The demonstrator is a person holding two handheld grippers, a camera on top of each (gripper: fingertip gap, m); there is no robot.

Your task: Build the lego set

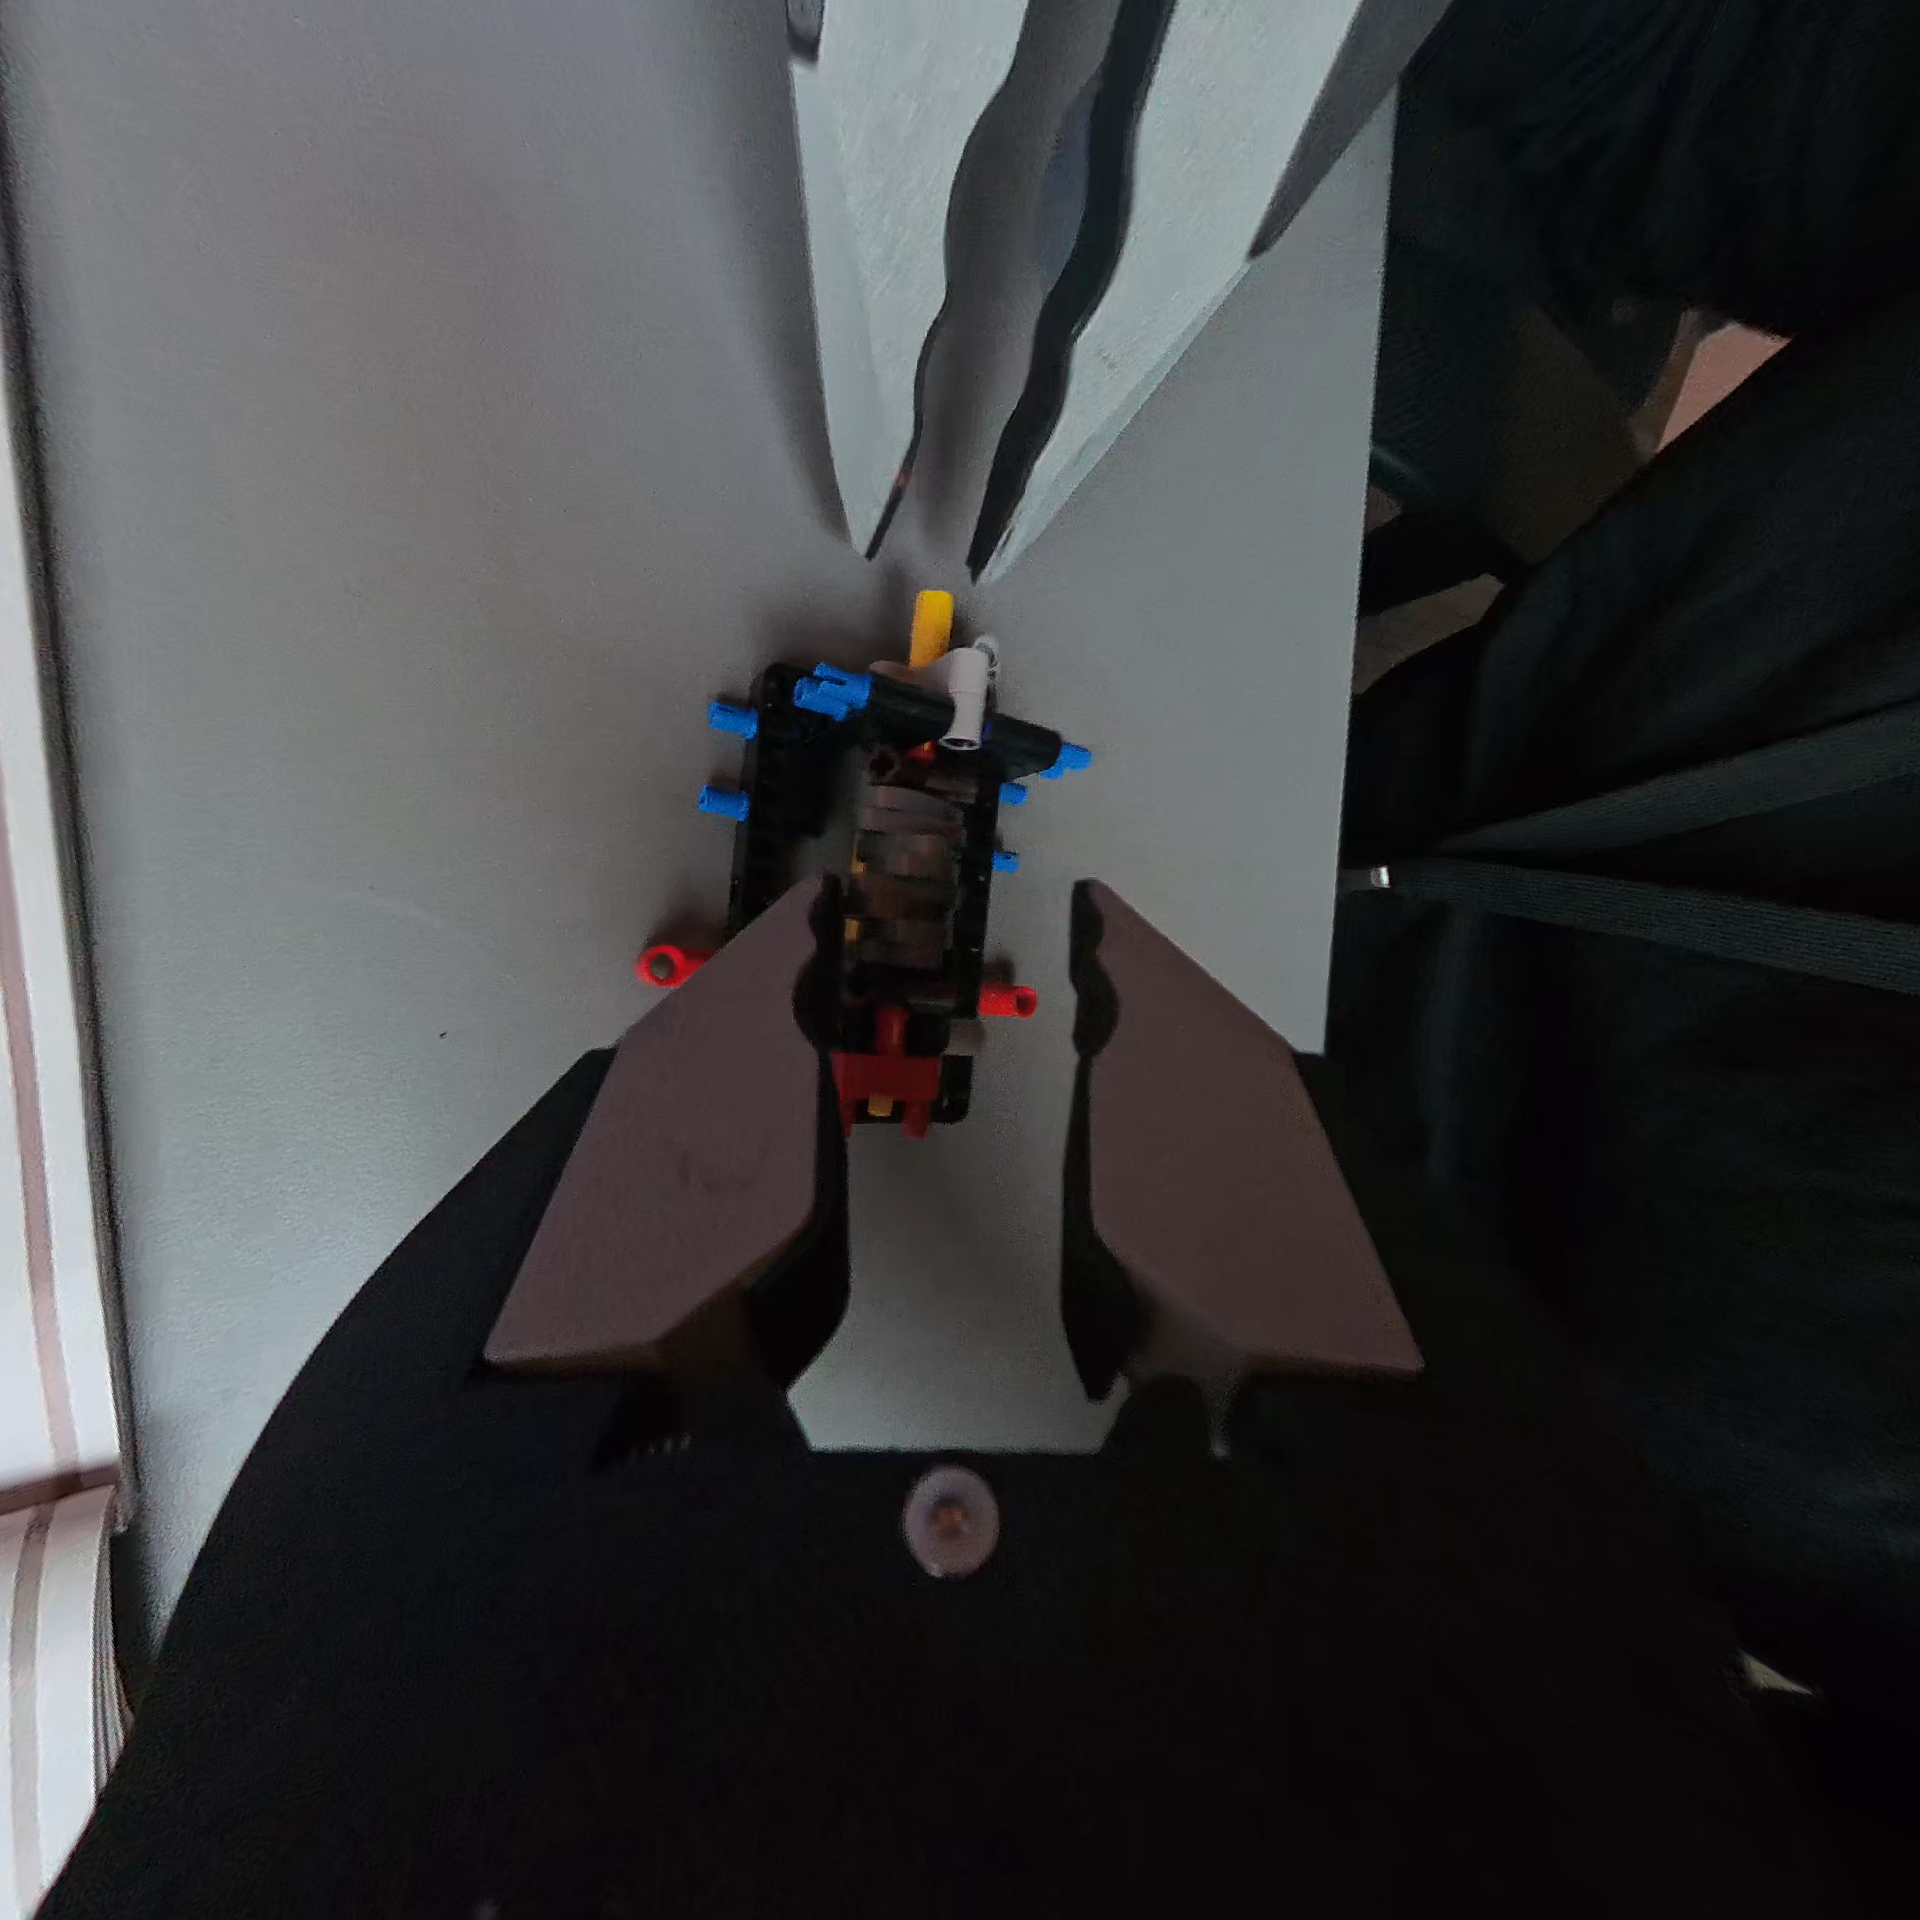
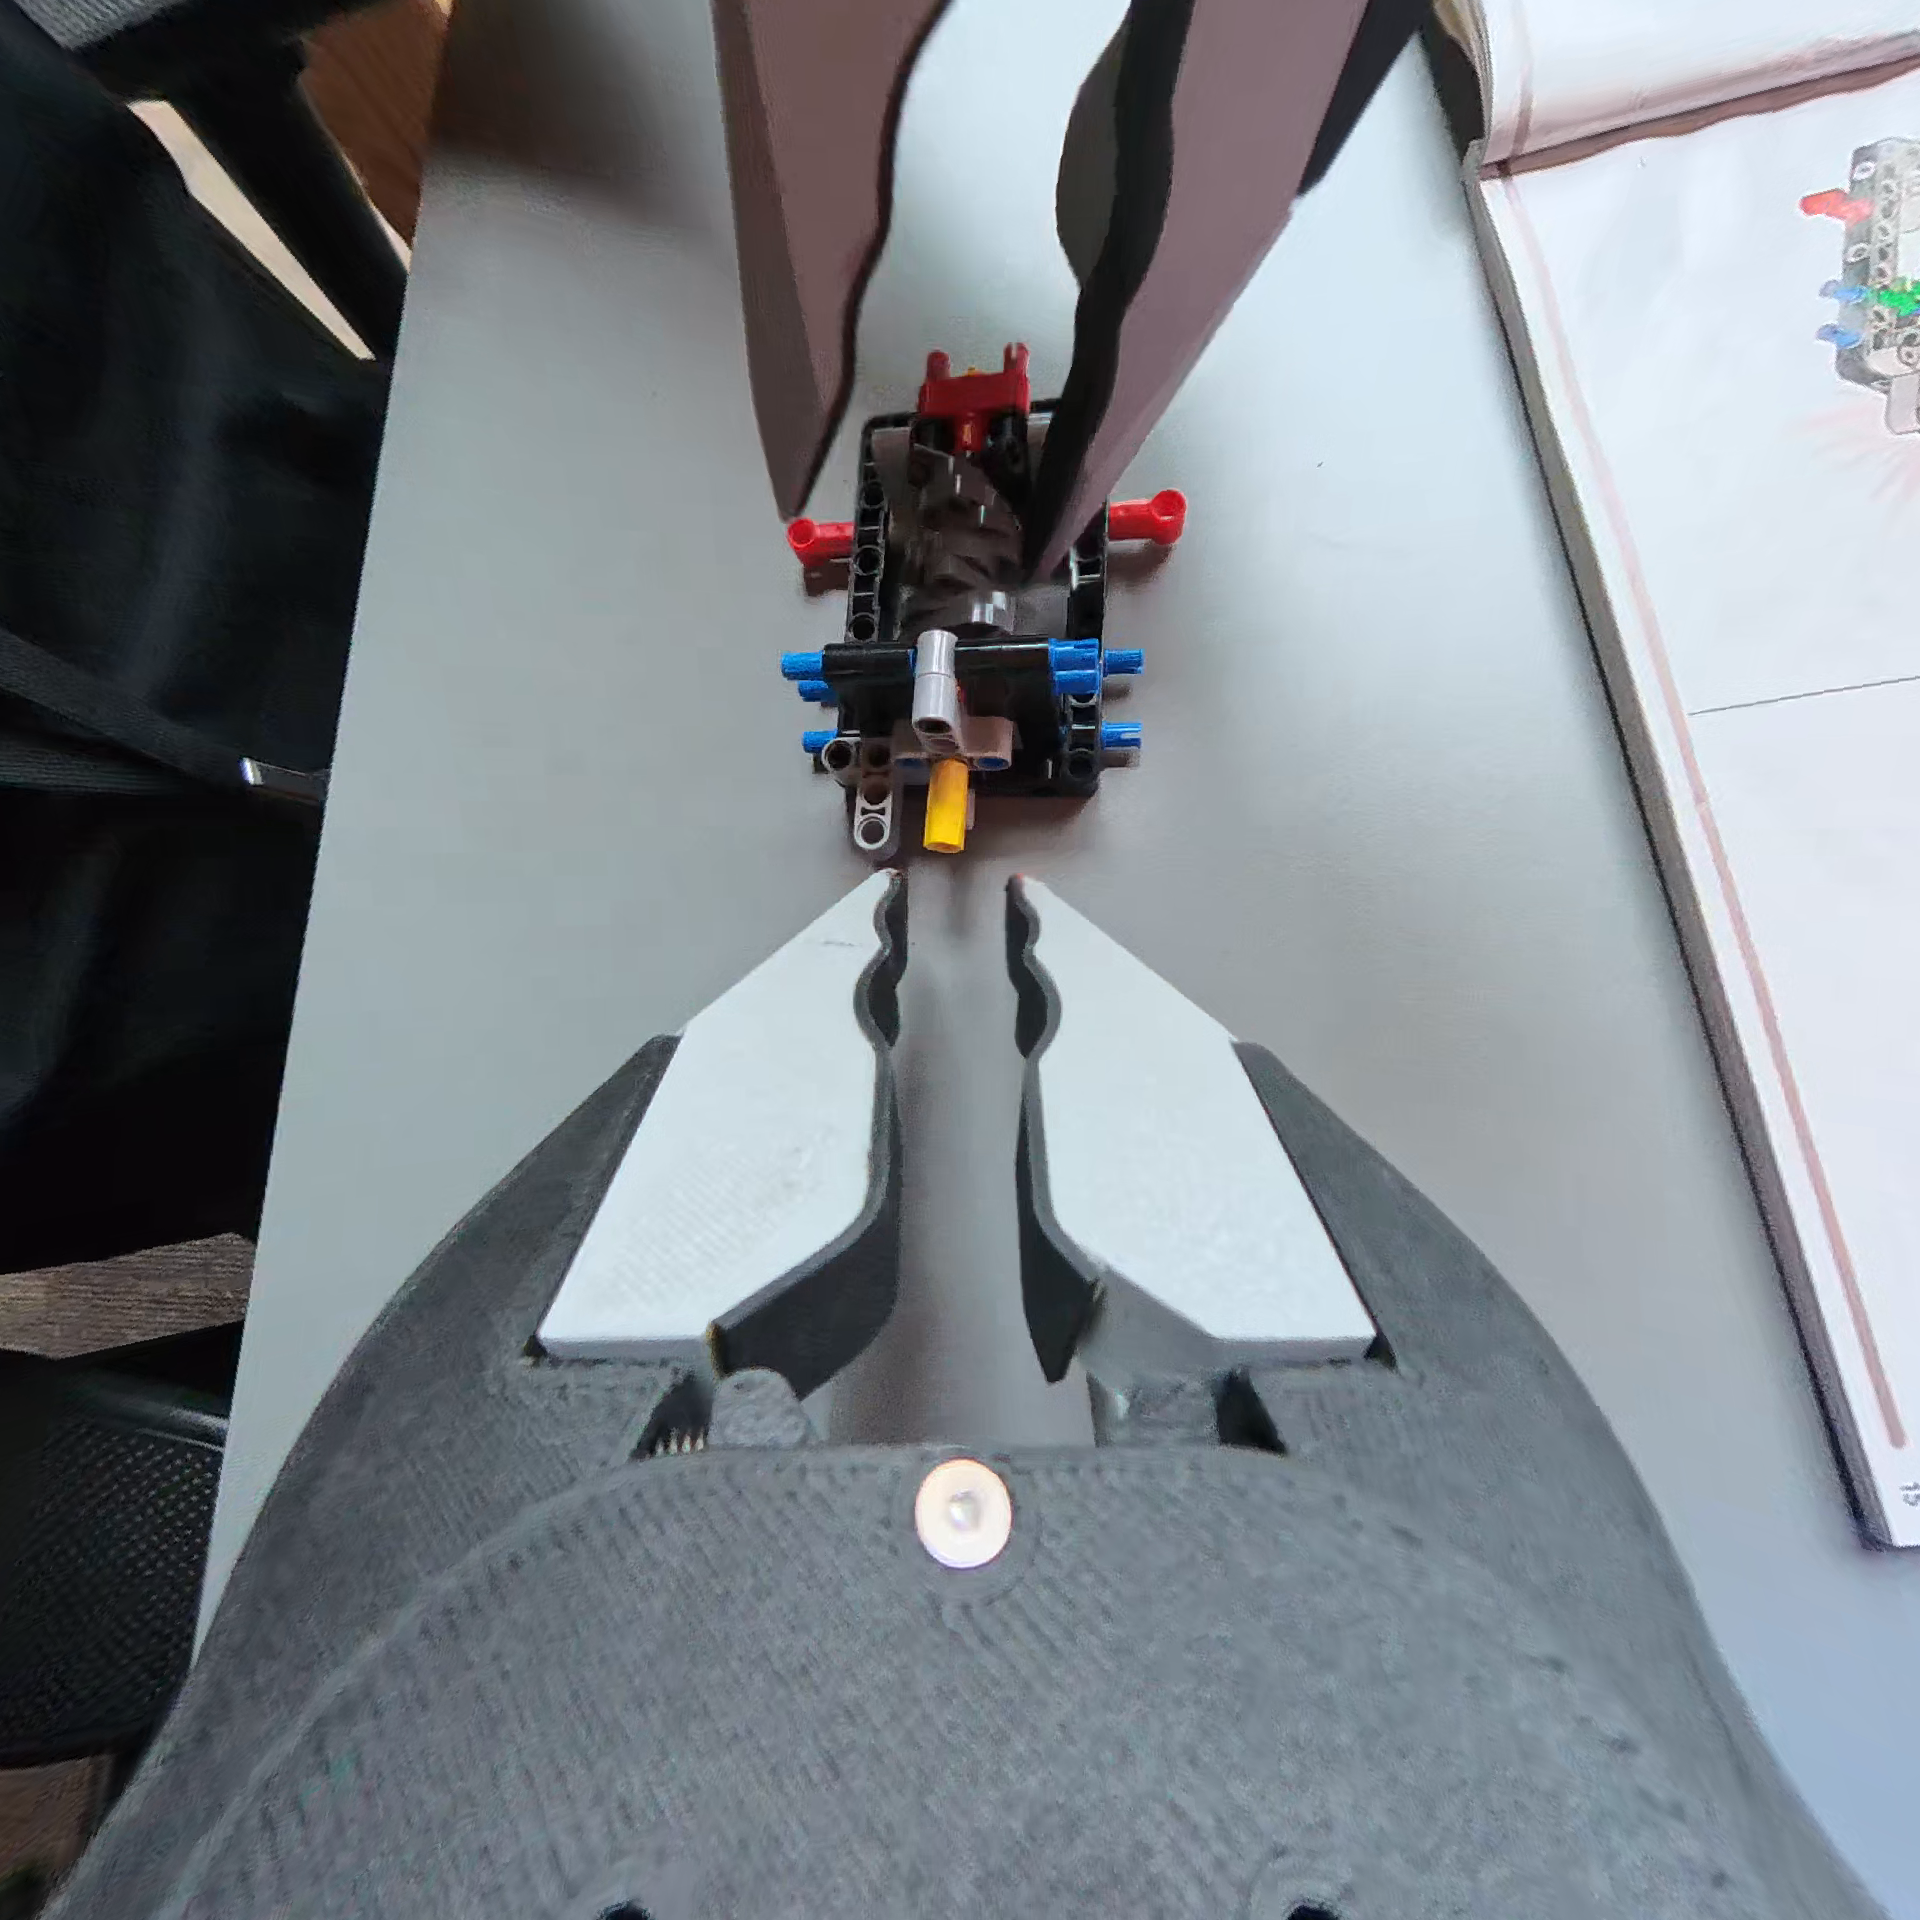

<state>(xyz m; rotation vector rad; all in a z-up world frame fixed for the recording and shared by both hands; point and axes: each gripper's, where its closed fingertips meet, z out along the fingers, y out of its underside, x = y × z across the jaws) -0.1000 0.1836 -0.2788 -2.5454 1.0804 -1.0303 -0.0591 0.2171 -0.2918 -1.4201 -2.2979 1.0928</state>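
My left gripper (image 1: 945, 904) straddles the lego frame (image 2: 977, 613), jaws apart, seemingly touching one side. My right gripper (image 2: 954, 881) waits, spread, empty. Light, rigid (pins pop loose), so grip the black side beams.

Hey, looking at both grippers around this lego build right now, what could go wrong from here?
1. The left gripper straddles the lego assembly off-centre, one finger over its gears; closing might jam or tip it.
2. The right gripper is open just short of the yellow axle; a push could slide the unheld assembly along the table.
3. The blue pins stick out and could snag.
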